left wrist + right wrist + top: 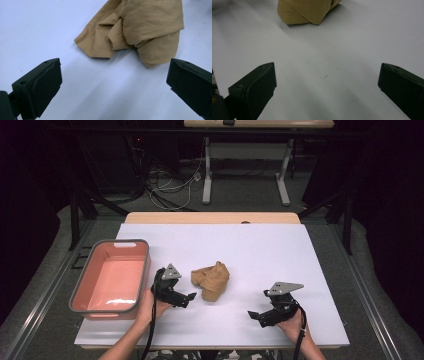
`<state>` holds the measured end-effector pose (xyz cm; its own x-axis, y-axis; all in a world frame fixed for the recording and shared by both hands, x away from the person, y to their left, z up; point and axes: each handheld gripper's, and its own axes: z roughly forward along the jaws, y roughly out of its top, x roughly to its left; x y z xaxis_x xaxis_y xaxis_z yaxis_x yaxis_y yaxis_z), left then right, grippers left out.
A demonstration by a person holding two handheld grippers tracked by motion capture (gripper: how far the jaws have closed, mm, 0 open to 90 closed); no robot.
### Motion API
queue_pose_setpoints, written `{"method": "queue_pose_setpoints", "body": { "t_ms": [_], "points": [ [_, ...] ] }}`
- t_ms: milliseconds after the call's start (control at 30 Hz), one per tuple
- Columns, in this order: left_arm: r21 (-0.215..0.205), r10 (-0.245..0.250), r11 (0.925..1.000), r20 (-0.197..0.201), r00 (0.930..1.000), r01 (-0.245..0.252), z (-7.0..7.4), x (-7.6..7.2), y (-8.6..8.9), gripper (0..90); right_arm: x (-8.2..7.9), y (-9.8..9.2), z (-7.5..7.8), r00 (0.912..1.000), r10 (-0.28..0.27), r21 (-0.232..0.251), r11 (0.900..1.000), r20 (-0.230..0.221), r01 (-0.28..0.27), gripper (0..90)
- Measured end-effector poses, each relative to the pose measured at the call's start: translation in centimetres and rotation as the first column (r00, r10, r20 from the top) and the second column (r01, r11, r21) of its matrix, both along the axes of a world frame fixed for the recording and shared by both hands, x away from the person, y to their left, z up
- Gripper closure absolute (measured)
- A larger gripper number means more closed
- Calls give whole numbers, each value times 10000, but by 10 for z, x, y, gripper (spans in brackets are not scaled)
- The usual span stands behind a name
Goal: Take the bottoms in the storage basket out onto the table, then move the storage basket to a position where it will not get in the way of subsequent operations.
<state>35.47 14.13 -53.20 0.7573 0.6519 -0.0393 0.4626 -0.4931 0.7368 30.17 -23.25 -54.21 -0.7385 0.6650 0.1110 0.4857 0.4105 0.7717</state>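
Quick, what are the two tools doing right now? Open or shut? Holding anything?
Left tool: open, holding nothing, close to the tan cloth.
Right tool: open, holding nothing, over the bare white table.

My bench (pixel 260 245) is a white sheet over a pale wooden top whose far edge (pixel 210 217) shows past my tongs. Grey carpet (pixel 325 250) surrounds it, with metal rails (pixel 372 295) running along both sides. Beyond the bench a second table (pixel 245 150) stands on white legs, and a tangle of black and white cables (pixel 170 185) lies on the floor to its left. Black curtains (pixel 30 180) close in the room on both sides, leaving it dark.
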Motion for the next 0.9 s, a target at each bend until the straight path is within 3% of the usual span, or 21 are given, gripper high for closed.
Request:
{"method": "queue_pose_setpoints", "body": {
  "t_ms": [333,733,900],
  "points": [
    [78,119,9999,2,9999,-119,-5,-5,-1,1,16,8,4,9996,-268,-88,9996,17,268,14],
    [198,69,9998,-251,9997,-64,-8,-6,-6,1,32,24,8,9998,-57,-265,9996,183,62,30],
    [166,122,9998,-150,9998,-119,-7,-5,-4,1,37,34,10,9997,84,-294,9995,233,-77,32]
  ]
}}
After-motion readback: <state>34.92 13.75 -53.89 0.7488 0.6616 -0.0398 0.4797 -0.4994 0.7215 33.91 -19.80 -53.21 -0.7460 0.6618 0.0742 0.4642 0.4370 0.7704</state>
